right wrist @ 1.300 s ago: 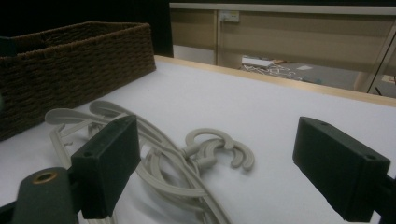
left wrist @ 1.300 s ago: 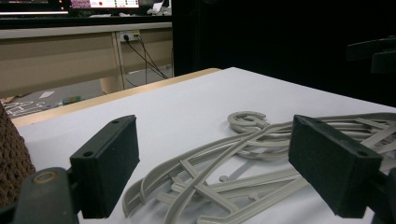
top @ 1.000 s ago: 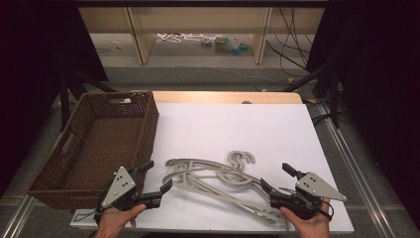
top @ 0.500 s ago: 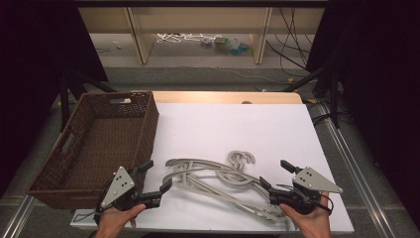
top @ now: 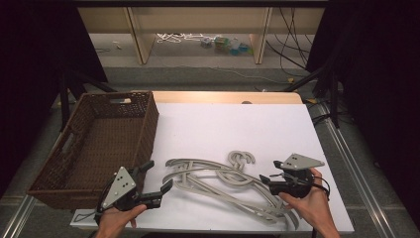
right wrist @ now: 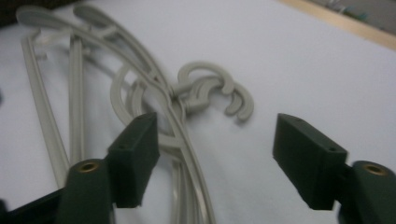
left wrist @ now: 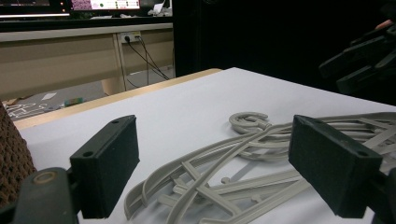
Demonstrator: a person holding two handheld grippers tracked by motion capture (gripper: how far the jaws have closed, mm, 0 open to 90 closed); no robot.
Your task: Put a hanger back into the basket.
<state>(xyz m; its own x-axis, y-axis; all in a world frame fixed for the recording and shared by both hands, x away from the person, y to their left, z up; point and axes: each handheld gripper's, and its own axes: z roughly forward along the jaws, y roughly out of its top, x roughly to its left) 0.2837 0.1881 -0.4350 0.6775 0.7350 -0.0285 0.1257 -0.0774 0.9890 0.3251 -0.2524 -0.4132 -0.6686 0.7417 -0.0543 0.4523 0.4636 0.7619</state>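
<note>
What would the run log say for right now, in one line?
hangers: flat on table, untouched | basket: left of them | left gripper: open, by hangers | right gripper: open, jaws just closing over hangers

- No legible text, label, brand, number or sign on any surface.
- Monitor screens (left wrist: 105, 4) at the far wall: lit content present, too small and blurred to read.
</note>
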